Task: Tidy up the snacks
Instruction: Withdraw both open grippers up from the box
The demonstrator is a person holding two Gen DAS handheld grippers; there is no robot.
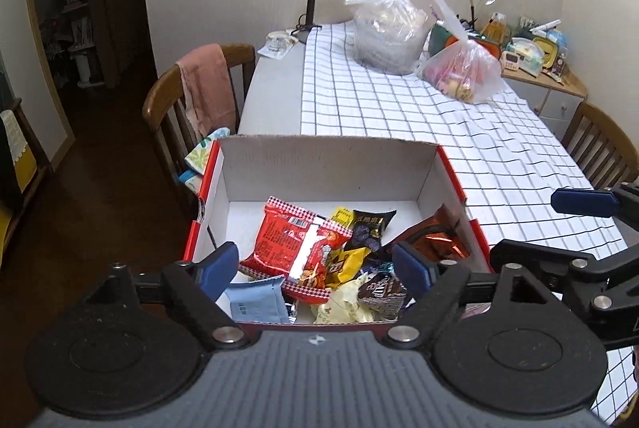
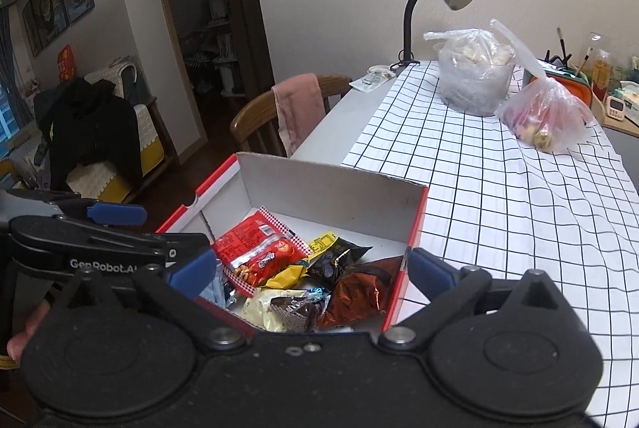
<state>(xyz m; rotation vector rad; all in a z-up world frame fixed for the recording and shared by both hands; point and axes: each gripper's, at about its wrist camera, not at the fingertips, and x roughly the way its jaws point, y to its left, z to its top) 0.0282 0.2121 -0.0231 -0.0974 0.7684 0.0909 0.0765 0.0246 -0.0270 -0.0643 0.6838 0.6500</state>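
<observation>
Left gripper and right gripper being held over box, jaws spread, nothing being grasped. Snacks being kept piled inside box on table.

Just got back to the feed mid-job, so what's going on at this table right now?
A person is sorting snacks with two handheld grippers. Both the left gripper and the right gripper hang over the red-and-white box with jaws open, holding nothing. Packets are piled inside it, among them a red checkered-edge packet on top and a copper foil packet against the right wall. Two plastic bags, one clear and one pinkish, sit farther back on the checked tablecloth.
</observation>
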